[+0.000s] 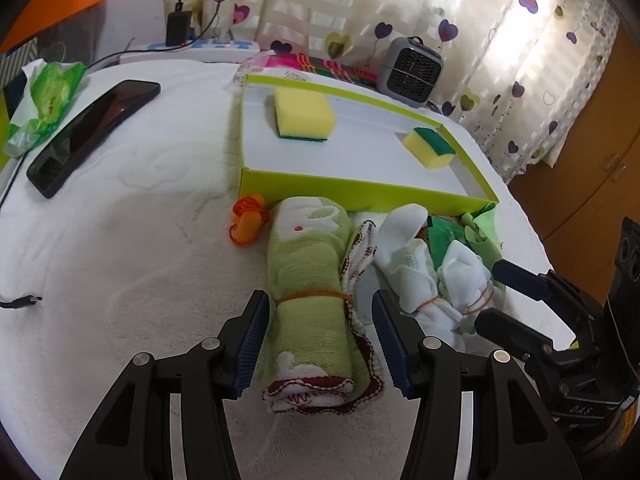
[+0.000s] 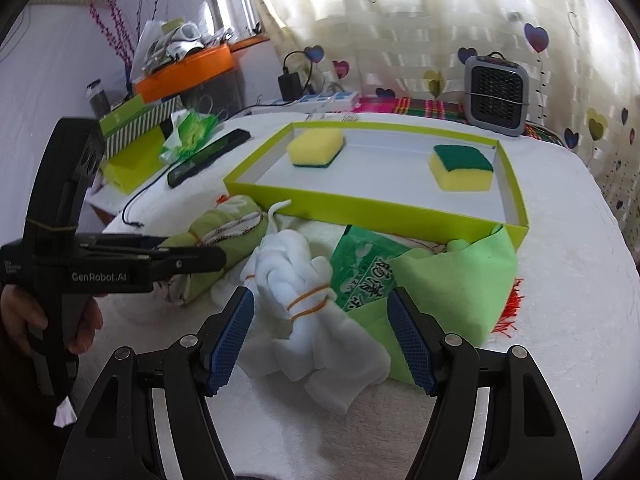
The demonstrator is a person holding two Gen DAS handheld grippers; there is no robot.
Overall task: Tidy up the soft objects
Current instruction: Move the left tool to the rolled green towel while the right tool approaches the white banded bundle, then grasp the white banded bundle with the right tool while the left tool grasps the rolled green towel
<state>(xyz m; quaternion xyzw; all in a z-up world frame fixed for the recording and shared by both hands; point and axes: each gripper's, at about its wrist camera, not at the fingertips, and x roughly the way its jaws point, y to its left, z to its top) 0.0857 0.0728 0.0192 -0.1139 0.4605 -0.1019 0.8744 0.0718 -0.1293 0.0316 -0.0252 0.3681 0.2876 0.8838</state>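
A rolled green towel (image 1: pixel 308 280) with a dark red hem and a rubber band lies on the white cover, lengthwise between the jaws of my left gripper (image 1: pixel 320 300). The jaws stand open, with a gap at the right pad. Beside it, a white sock bundle (image 2: pixel 296 300) tied with rubber bands sits between the jaws of my open right gripper (image 2: pixel 320 296), the pads apart from it. A green packet (image 2: pixel 364 272) and a light green cloth (image 2: pixel 460 280) lie right of the bundle. Behind them, the lime box lid (image 2: pixel 360 204) holds two yellow-green sponges (image 2: pixel 316 146) (image 2: pixel 460 168).
An orange corded item (image 1: pixel 246 220) lies left of the towel's far end. A black phone (image 1: pixel 92 136) and green tissue pack (image 1: pixel 44 104) are at the left, a grey heater (image 1: pixel 410 70) and power strip (image 1: pixel 192 50) at the back. A hand (image 2: pixel 86 320) holds the left gripper (image 2: pixel 192 248).
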